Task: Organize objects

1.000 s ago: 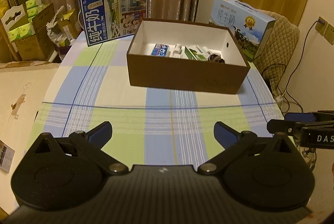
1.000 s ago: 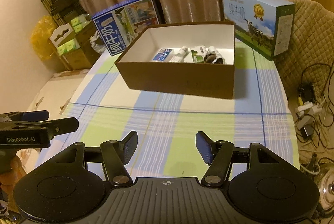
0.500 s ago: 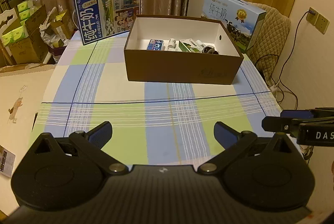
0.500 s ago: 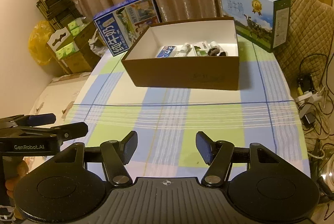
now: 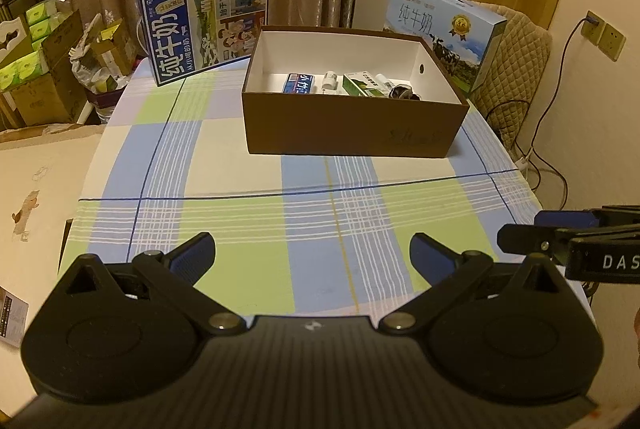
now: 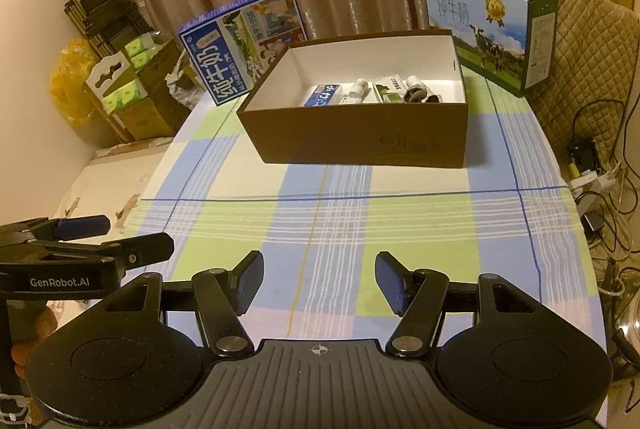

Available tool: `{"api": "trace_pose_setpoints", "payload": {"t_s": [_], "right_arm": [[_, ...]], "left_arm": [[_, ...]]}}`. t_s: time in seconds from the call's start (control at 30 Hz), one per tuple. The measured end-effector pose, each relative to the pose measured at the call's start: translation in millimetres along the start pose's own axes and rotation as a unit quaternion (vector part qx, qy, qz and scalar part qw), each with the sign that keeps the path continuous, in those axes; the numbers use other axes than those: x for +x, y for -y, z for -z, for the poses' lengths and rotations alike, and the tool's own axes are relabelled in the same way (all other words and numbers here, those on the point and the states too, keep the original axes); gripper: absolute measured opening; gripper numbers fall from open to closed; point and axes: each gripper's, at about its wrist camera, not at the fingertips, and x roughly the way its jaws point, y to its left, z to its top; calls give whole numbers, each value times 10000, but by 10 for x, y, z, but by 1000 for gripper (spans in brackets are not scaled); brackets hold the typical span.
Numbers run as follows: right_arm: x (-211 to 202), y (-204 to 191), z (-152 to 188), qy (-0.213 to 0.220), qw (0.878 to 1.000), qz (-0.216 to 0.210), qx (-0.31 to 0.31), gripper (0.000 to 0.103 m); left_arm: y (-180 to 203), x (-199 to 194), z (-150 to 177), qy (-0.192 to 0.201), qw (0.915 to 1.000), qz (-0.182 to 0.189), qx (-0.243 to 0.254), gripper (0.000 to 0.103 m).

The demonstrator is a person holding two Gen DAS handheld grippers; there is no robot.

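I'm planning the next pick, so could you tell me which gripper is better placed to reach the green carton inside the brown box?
Probably the right gripper: the green carton lies in the brown box's right half. Both grippers are open and empty.

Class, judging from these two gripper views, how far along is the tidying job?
Done: several small items lie inside the brown box. In hand: nothing; the left gripper and right gripper are open and empty above the tablecloth. Left: no loose small items show; two milk cartons stand behind.
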Motion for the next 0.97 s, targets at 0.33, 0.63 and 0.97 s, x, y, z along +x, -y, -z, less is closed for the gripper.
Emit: {"api": "trace_pose_setpoints", "payload": {"t_s": [0.33,0.63,0.97], "right_arm": [[30,-9,12,-21,10000,54,44,59],[52,-19,0,-32,10000,48,43,59],[110,-28,-26,-49,10000,34,37,59]], "left_arm": [[-4,54,-2,-59,9999,67,48,102],[-8,79,-9,-74,9999,60,37,102],[-44,116,-32,-76,10000,28,11,102]]}}
